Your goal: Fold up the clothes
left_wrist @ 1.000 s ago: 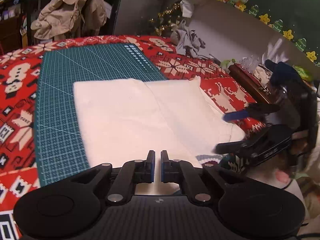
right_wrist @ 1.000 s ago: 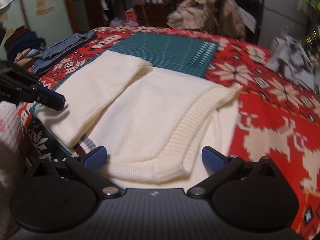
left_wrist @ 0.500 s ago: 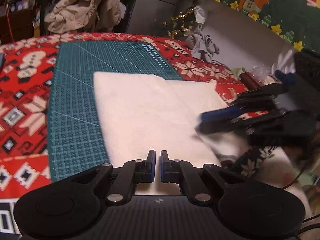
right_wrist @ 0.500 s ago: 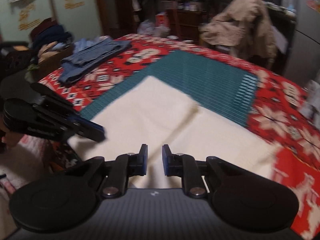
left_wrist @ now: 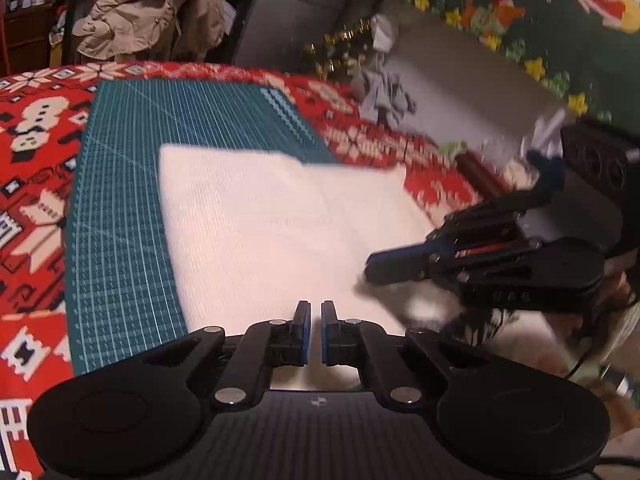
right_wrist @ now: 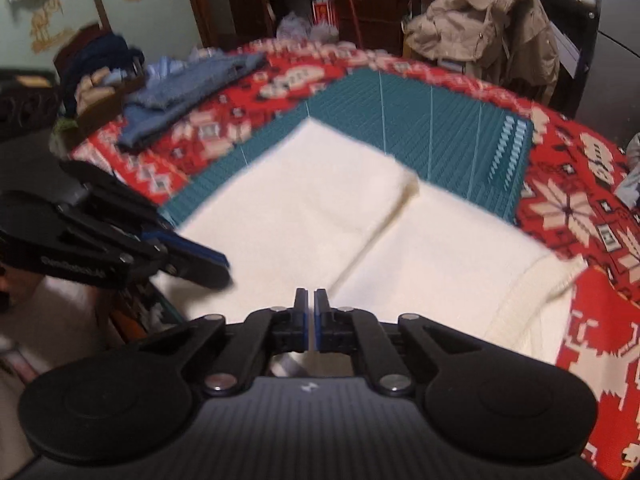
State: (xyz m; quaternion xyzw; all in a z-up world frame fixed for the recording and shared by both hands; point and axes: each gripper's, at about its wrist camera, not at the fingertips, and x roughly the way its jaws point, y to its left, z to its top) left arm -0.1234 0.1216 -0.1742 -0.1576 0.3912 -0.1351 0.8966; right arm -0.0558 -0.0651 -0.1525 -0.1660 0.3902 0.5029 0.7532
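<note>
A cream knit sweater (left_wrist: 280, 232) lies folded on the green cutting mat (left_wrist: 120, 200), its ribbed hem (right_wrist: 520, 304) toward the near right. My left gripper (left_wrist: 315, 314) is shut just above the sweater's near edge, and nothing shows between its pads. In the right wrist view it appears as a black tool (right_wrist: 192, 264) over the sweater's (right_wrist: 320, 216) near-left corner. My right gripper (right_wrist: 310, 300) is shut too, over the near edge of the sweater. From the left wrist it (left_wrist: 400, 264) hovers at the sweater's right side, blurred.
A red patterned cloth (right_wrist: 580, 208) covers the table under the mat (right_wrist: 420, 128). Folded blue garments (right_wrist: 180, 92) lie at the far left, beside a box of clothes (right_wrist: 96, 80). A grey garment (left_wrist: 384, 96) lies at the far right edge. A beige jacket (right_wrist: 488, 28) hangs beyond the table.
My right gripper was open around the ribbed hem; it has shut and swung left over the sweater. The left gripper stayed shut and shifted slightly.
</note>
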